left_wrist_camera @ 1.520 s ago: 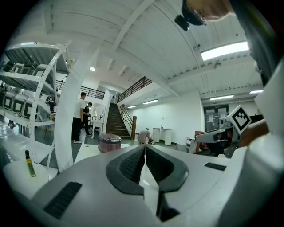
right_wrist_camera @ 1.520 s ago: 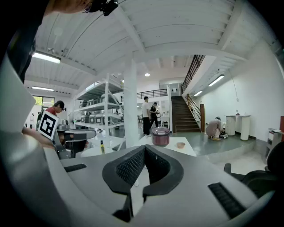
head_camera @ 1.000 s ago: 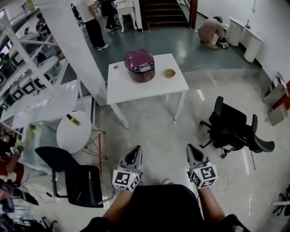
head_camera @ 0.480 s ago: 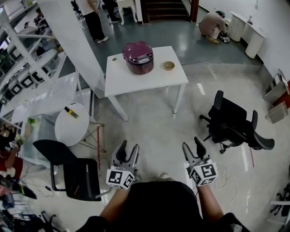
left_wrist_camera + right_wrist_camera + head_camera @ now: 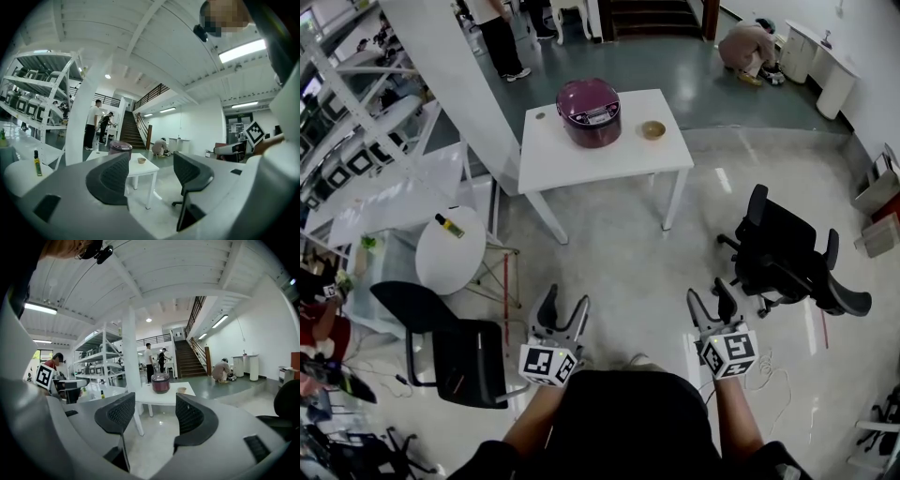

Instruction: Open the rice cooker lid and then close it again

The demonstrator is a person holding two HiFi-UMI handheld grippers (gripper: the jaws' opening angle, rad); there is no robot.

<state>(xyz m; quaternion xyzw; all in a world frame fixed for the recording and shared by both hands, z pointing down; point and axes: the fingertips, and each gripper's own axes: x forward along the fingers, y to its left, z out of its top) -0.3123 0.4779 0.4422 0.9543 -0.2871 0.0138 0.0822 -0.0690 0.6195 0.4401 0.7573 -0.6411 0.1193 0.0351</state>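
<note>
Well short of the rice cooker (image 5: 589, 114), both grippers low in the head view over pale, shiny floor (image 5: 619, 253). On the left gripper (image 5: 566, 299), jaws spread wide, just swung open, with nothing between the ribbed pads (image 5: 112, 176) but air and a distant look at the table (image 5: 581, 167). On the right gripper (image 5: 711, 292), much the same: jaws wide apart, just opened, empty, pointed toward the table (rice cooker showing just above the gap in the right gripper view). Rice cooker dark purple and round, lid (image 5: 585, 96) down and shut, standing on the white table near its far edge, about midway along, control panel turned toward the near edge. To its right and apart from it, toward the far right corner, a small tan bowl (image 5: 653, 129). At the far left corner, a little round thing (image 5: 541, 115), too small to make out. Left of the table, a thick white column (image 5: 450, 84), and beyond that white shelves (image 5: 356, 141). Nearer on the left, a small round table (image 5: 455, 267) with a bottle (image 5: 448, 225) standing on it, and a black chair (image 5: 459, 366) near the left gripper. On the right, an office chair (image 5: 787, 262), apart from the table. Past the table's far edge, on darker floor, a standing person (image 5: 502, 42), a crouching person (image 5: 748, 45) by white cabinets (image 5: 820, 70), and stairs (image 5: 656, 11) between the two.
</note>
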